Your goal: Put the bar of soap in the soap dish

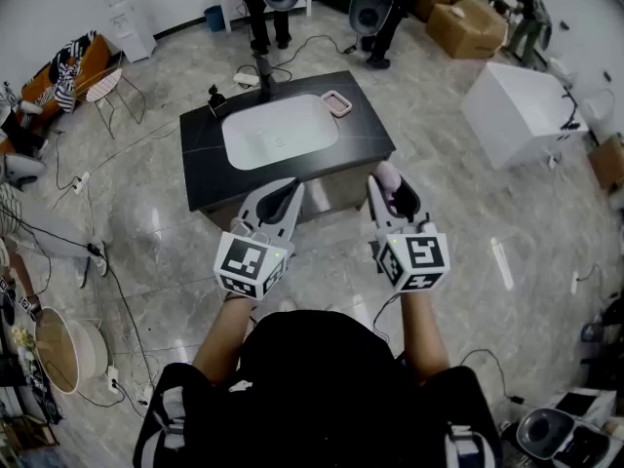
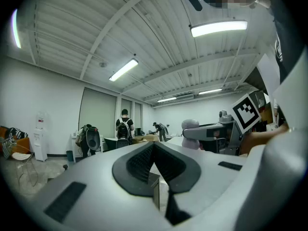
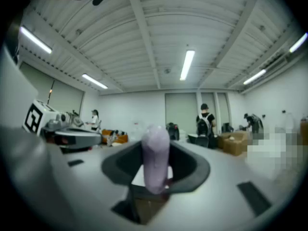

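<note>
A pale lilac bar of soap point(image 3: 156, 158) stands on end between the jaws of my right gripper point(image 3: 157, 154), which is shut on it. In the head view the soap point(image 1: 388, 175) pokes out of the right gripper point(image 1: 393, 187), held short of the near edge of a black table point(image 1: 366, 135). The pink soap dish point(image 1: 335, 102) sits on that table's far right, beside a white sink basin point(image 1: 279, 131). My left gripper point(image 1: 288, 193) is level alongside, its jaws shut point(image 2: 154, 146) with nothing in them.
A black faucet point(image 1: 265, 71) rises behind the basin, and a small dark object point(image 1: 216, 100) sits at the table's far left corner. A white box point(image 1: 522, 110) stands to the right, cardboard boxes point(image 1: 468, 22) and people further back. Cables cross the floor at left.
</note>
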`<action>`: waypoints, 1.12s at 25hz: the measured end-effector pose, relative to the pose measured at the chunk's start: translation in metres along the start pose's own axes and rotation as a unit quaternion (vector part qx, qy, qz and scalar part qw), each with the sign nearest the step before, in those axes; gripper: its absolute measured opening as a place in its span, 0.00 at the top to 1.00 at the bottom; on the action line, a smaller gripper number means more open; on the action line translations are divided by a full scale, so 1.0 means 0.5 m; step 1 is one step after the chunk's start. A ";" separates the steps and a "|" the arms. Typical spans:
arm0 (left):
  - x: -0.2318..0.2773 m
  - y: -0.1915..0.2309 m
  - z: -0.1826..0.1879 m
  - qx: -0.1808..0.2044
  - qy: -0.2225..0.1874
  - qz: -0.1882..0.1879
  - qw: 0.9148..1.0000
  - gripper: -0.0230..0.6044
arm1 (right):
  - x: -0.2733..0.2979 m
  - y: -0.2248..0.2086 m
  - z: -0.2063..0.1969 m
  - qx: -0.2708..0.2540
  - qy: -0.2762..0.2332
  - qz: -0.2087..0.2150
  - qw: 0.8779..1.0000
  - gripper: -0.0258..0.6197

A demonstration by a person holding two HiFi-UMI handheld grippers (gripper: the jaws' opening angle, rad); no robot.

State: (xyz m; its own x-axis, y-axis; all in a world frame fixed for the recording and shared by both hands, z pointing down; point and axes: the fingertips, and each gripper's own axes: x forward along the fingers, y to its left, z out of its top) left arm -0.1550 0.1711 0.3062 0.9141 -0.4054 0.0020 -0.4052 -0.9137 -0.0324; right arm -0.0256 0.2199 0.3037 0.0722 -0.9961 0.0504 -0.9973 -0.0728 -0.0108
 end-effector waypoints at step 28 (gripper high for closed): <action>0.055 -0.120 -0.067 -0.001 0.033 0.037 0.999 0.93 | -0.056 -0.111 -0.064 0.007 0.017 0.044 0.999 0.69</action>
State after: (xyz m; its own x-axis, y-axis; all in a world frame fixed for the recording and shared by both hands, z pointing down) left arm -0.1059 0.2138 0.3419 0.8788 -0.4726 0.0661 -0.4715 -0.8812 -0.0331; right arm 0.0273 0.2534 0.3348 -0.0156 -0.9964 0.0832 -0.9994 0.0131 -0.0308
